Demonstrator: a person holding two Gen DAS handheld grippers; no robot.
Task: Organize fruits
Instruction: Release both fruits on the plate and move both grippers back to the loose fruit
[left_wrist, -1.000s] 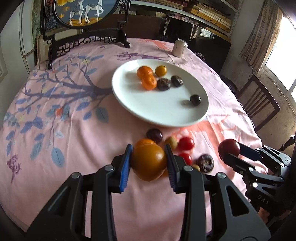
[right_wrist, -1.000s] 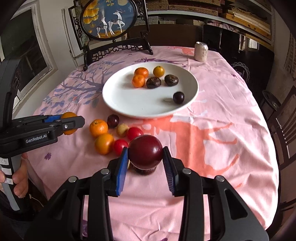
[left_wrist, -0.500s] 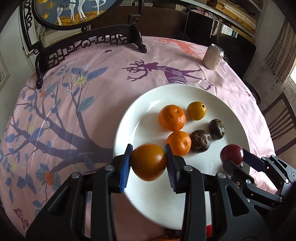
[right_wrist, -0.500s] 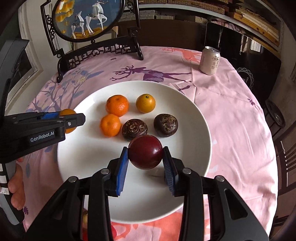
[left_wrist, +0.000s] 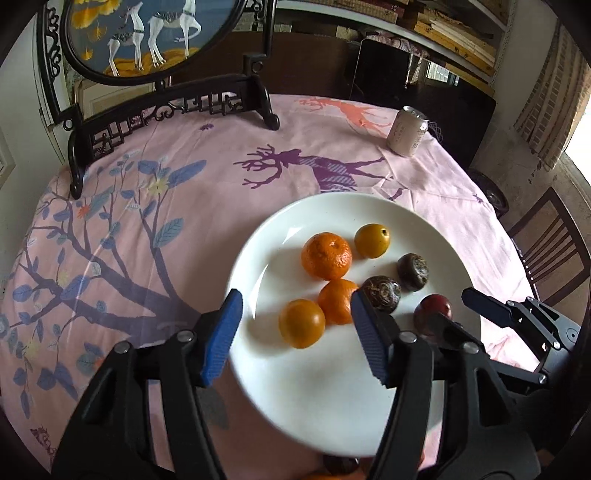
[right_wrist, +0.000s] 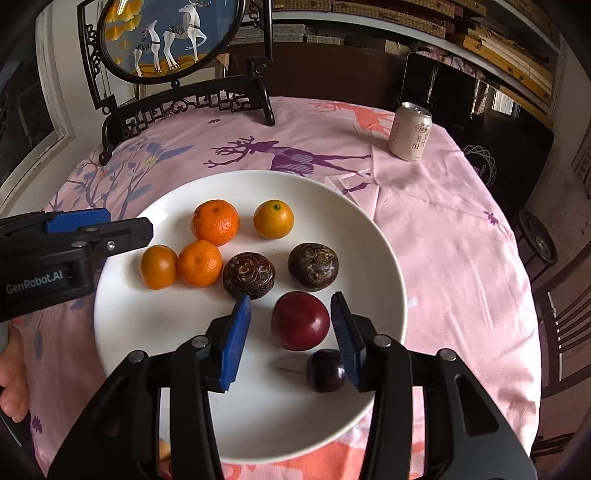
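Observation:
In the left wrist view my left gripper (left_wrist: 295, 334) hangs over the white plate (left_wrist: 332, 417), its jaws opening. The smooth orange fruit (left_wrist: 301, 324) lies on the plate between the blue pads, touching neither. In the right wrist view my right gripper (right_wrist: 290, 339) is opening too. The dark red plum (right_wrist: 300, 320) rests on the plate (right_wrist: 147, 332) between its pads, free of the left pad and close to the right one. Two mandarins (right_wrist: 215, 222), a yellow kumquat (right_wrist: 273, 219), two brown water chestnuts (right_wrist: 248, 275) and a small dark plum (right_wrist: 327, 370) share the plate.
A drink can (right_wrist: 410, 131) stands at the far right of the pink cloth. A black carved stand with a deer picture (left_wrist: 173, 107) sits at the far left. A wooden chair (left_wrist: 546, 254) is beyond the table's right edge. More fruit (left_wrist: 340, 465) peeks out below the plate's near rim.
Both grippers carried their fruit from the near table forward over the plate. Both have since opened, and the orange fruit and the red plum now lie on the plate.

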